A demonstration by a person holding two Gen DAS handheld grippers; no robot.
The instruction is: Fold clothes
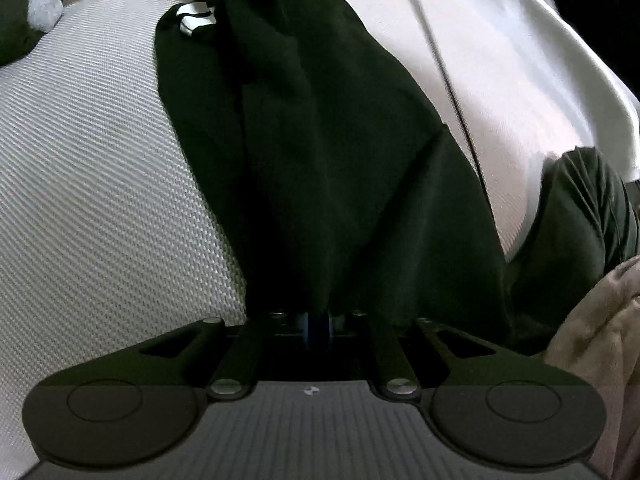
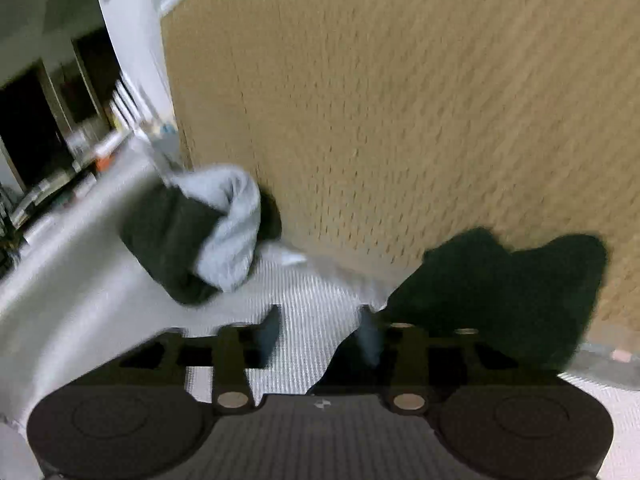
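The left gripper (image 1: 319, 326) points low along a white woven mattress (image 1: 100, 184), its fingers drawn tight together on the near end of a black garment (image 1: 320, 152). The cloth gathers into a bunch right at the pinch and spreads away from it in long folds, lying flat across the mattress toward the far edge. At its far end, white stripes (image 1: 196, 16) show on the fabric. To the right of the garment a dark seam line (image 1: 444, 72) runs up the mattress, and beyond it lies a dark green crumpled piece (image 1: 580, 216), with a beige cloth (image 1: 600, 352) at the near right corner. At the far left corner sits a grey and dark bundle (image 1: 36, 8).

The right gripper (image 2: 320, 334) is tilted, and its view is smeared by blur. Its two fingers (image 2: 269, 334) stand apart with bare woven mattress (image 2: 304, 300) showing in the gap; nothing lies between them. Black fabric (image 2: 500, 292) lies just beside and partly over the right-hand finger, heaped against a tan headboard (image 2: 400, 100) that fills the far view; I cannot tell whether it is the same garment. Farther left, a rolled grey and dark green bundle (image 2: 208, 236) rests on the mattress by the headboard's edge. Beyond it stand blurred shelves (image 2: 60, 128) with small items.
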